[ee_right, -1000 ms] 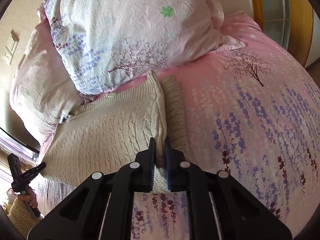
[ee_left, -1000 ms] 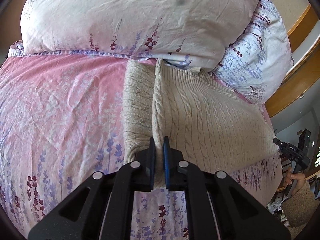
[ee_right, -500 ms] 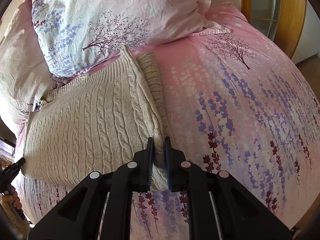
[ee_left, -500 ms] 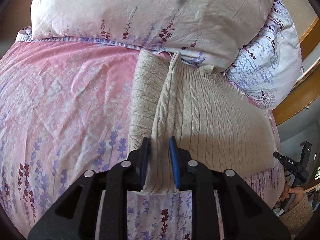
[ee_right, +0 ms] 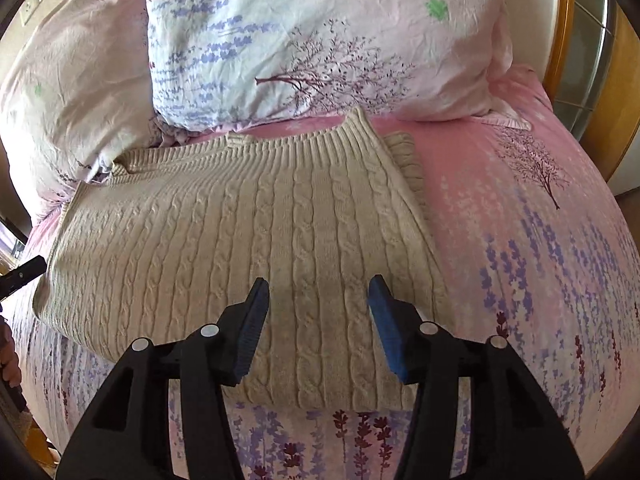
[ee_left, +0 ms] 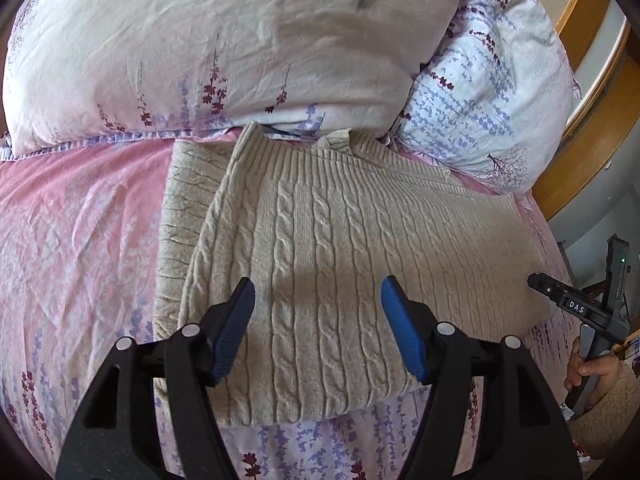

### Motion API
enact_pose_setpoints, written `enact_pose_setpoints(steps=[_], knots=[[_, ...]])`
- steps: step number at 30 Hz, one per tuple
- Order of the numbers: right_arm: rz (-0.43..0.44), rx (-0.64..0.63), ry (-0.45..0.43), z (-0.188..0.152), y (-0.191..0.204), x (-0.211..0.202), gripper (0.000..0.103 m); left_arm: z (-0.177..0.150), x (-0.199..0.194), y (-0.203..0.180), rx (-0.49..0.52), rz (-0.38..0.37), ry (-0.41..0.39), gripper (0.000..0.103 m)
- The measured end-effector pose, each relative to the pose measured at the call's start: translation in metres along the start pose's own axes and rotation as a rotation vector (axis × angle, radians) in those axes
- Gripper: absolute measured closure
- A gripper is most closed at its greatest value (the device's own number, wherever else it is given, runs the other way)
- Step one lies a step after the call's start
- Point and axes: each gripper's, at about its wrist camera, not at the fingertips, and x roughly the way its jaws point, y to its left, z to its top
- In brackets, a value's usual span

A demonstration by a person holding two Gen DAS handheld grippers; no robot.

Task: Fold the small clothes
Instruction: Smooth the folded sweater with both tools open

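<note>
A cream cable-knit sweater (ee_left: 340, 264) is seen lying folded on the pink floral bed (ee_left: 80, 240), its ribbed collar just below the pillows (ee_left: 240, 48). Both the left tongs (ee_left: 318, 324) and the right tongs (ee_right: 318, 320) are held wide apart above the knit, with nothing gripped. A narrower layer is exposed along one side; it could be dragged out of line, it is judged, if only the top layer is pinched.

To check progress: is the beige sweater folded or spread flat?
Folded: one side of the sweater lies doubled over a lower knit layer showing at its edge.
</note>
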Motion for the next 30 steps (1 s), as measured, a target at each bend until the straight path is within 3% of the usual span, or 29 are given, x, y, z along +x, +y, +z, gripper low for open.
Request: enact_pose_setpoints(steps=[2, 4, 7, 9, 15, 20, 24, 30], knots=[[-0.002, -0.024, -0.02, -0.006, 0.001, 0.001, 0.047, -0.005, 0.009, 0.005, -0.019, 0.001, 0.024, 0.038], [-0.025, -0.08, -0.033, -0.012, 0.008, 0.002, 0.043, -0.01, 0.011, 0.008, -0.02, -0.007, 0.0, 0.037], [-0.094, -0.177, -0.041, -0.017, 0.026, 0.007, 0.032, -0.013, 0.011, 0.009, -0.016, -0.017, -0.012, 0.035], [-0.124, -0.171, -0.027, -0.012, 0.031, 0.007, 0.03, -0.011, 0.007, 0.012, -0.042, -0.038, -0.01, 0.036], [-0.022, -0.13, -0.088, 0.006, 0.051, -0.003, 0.029, 0.012, -0.018, 0.057, -0.221, -0.111, -0.079, 0.035], [0.023, -0.177, -0.056, 0.019, 0.09, 0.014, 0.029, 0.027, -0.014, 0.086, -0.246, -0.122, -0.018, 0.035], [0.012, -0.221, -0.044, 0.021, 0.116, 0.024, 0.029, 0.031, -0.008, 0.092, -0.228, -0.139, 0.016, 0.032], [-0.02, -0.235, -0.021, 0.017, 0.12, 0.032, 0.028, 0.035, 0.011, 0.098, -0.198, -0.088, 0.073, 0.032]])
